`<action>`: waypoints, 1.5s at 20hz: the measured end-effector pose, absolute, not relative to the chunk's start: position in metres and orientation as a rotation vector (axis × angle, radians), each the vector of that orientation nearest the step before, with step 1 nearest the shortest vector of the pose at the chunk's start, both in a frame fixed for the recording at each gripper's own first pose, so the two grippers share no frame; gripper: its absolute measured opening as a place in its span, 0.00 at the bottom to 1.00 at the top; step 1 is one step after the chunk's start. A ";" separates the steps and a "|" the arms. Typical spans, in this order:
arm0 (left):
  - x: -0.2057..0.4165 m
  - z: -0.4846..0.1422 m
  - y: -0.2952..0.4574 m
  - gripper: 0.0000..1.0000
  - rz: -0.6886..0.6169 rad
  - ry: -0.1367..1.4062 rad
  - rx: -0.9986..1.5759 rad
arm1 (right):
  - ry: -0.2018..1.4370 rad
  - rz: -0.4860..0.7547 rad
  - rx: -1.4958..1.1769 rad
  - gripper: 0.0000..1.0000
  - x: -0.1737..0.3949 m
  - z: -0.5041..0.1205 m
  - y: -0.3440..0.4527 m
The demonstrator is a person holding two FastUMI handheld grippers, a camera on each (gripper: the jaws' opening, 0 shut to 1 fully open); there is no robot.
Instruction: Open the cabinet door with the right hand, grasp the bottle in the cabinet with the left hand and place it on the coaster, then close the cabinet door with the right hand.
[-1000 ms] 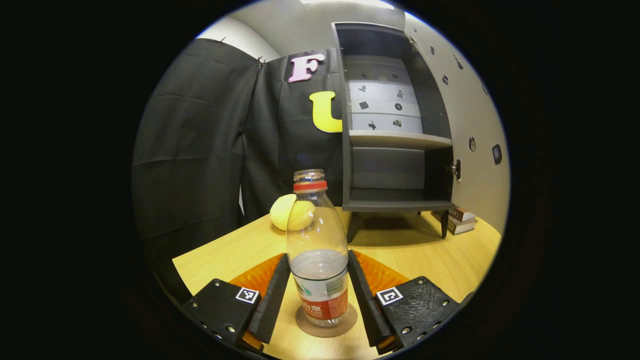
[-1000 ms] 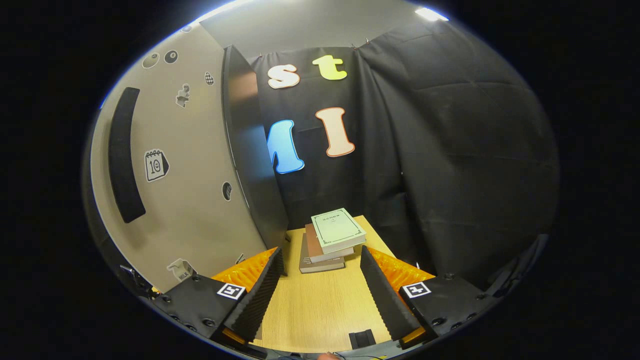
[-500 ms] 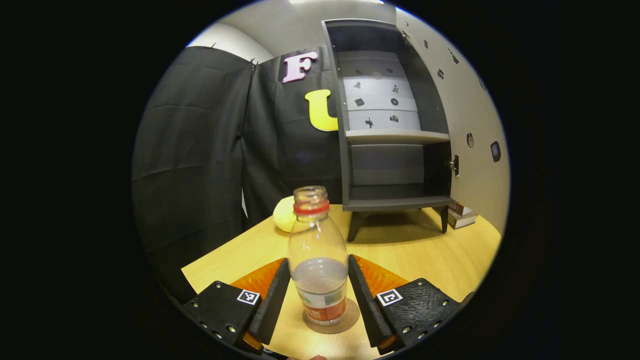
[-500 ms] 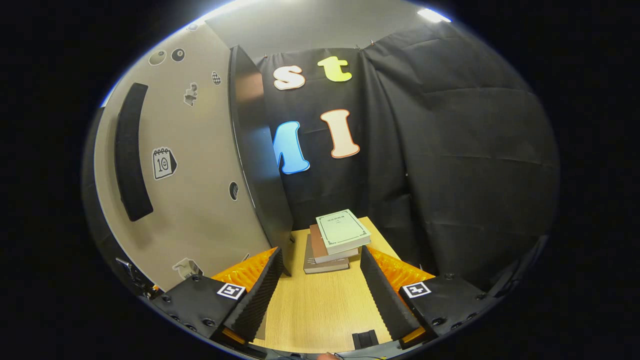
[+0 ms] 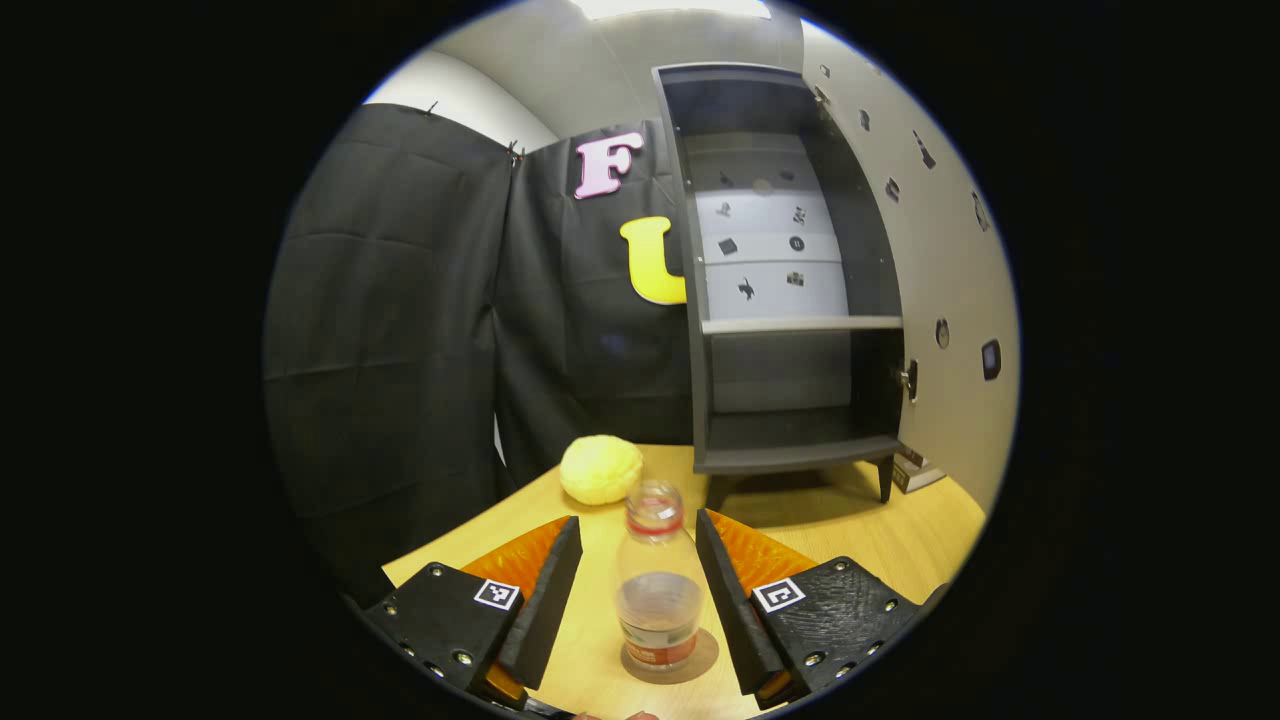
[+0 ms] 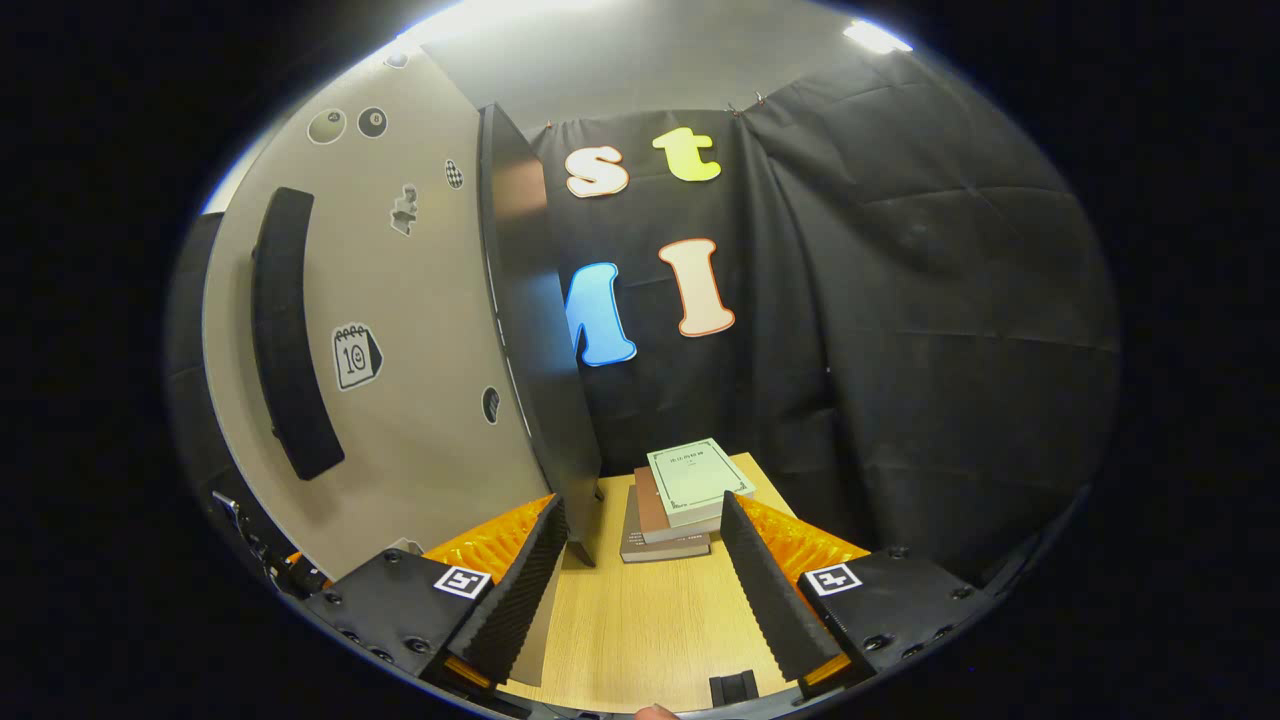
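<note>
Bottle (image 5: 657, 580) stands upright on the coaster (image 5: 700, 658), on the wooden table (image 5: 880, 545) — cap off, some water in the lower part, red label band near the base. My left gripper (image 5: 634, 590) sits around it with jaws spread; a gap shows on both sides of the bottle, so neither finger touches it. Bottle is between my fingers, near their far ends.

Behind the bottle a yellow round object (image 5: 600, 469) lies on the table, just left of the cabinet (image 5: 790, 300). Cabinet stands on short legs, open, with one shelf across the middle; lower compartment looks bare, though it is dark in there and I can't be sure. Cabinet door (image 5: 940, 280) swings out to the right, pale face with small stickers on it.

My right gripper (image 6: 640, 560) also has jaws spread, nothing between them — just table (image 6: 640, 640) below. In the right gripper view the same door (image 6: 400, 350) fills the left side, with a dark long handle (image 6: 290, 330) on its pale face; the door's dark edge ends just beyond my left finger (image 6: 515, 590). Whether that finger touches the door I can't tell. A stack of books (image 6: 680, 495) lies on the table ahead, near the black cloth.
</note>
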State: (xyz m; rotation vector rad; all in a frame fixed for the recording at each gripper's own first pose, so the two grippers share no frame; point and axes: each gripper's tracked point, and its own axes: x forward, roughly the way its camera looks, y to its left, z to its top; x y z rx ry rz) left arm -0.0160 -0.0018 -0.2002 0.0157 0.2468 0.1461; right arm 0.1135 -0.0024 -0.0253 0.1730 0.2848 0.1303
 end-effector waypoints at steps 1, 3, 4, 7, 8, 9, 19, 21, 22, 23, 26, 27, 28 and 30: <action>-0.017 -0.190 0.000 0.67 0.149 0.240 0.024 | 0.276 0.137 0.176 0.98 0.113 -0.022 -0.002; -0.017 -0.167 0.000 0.67 0.149 0.221 0.029 | 0.264 0.154 0.187 0.98 0.113 -0.014 0.000; -0.018 -0.155 -0.002 0.67 0.146 0.207 0.029 | 0.259 0.164 0.191 0.98 0.113 -0.009 0.002; -0.019 -0.119 -0.007 0.67 0.131 0.163 0.022 | 0.235 0.177 0.206 0.93 0.115 0.005 0.004; -0.018 -0.109 -0.010 0.67 0.120 0.150 0.015 | 0.225 0.180 0.209 0.98 0.115 0.011 0.005; -0.018 -0.097 -0.011 0.67 0.112 0.134 0.008 | 0.218 0.184 0.211 0.98 0.115 0.016 0.008; -0.002 -0.034 0.036 0.66 0.086 0.060 -0.056 | 0.123 0.171 0.076 0.92 0.096 0.076 0.048; 0.000 -0.033 0.049 0.66 0.077 0.050 -0.062 | 0.093 0.124 -0.006 0.96 0.094 0.084 0.044; 0.001 -0.037 0.054 0.66 0.072 0.055 -0.067 | 0.082 0.099 -0.039 0.96 0.093 0.087 0.043; 0.002 -0.041 0.059 0.66 0.067 0.061 -0.069 | 0.077 0.079 -0.060 0.96 0.087 0.087 0.046; 0.006 -0.049 0.076 0.66 0.057 0.073 -0.067 | 0.086 0.055 -0.042 0.96 0.086 0.083 0.055; 0.007 -0.050 0.082 0.66 0.055 0.074 -0.068 | 0.090 0.046 -0.031 0.96 0.085 0.083 0.057; 0.008 -0.051 0.088 0.66 0.052 0.075 -0.073 | 0.091 0.035 -0.025 0.91 0.084 0.084 0.059; 0.011 -0.056 0.097 0.66 0.045 0.080 -0.094 | 0.094 0.016 -0.030 0.91 0.082 0.085 0.065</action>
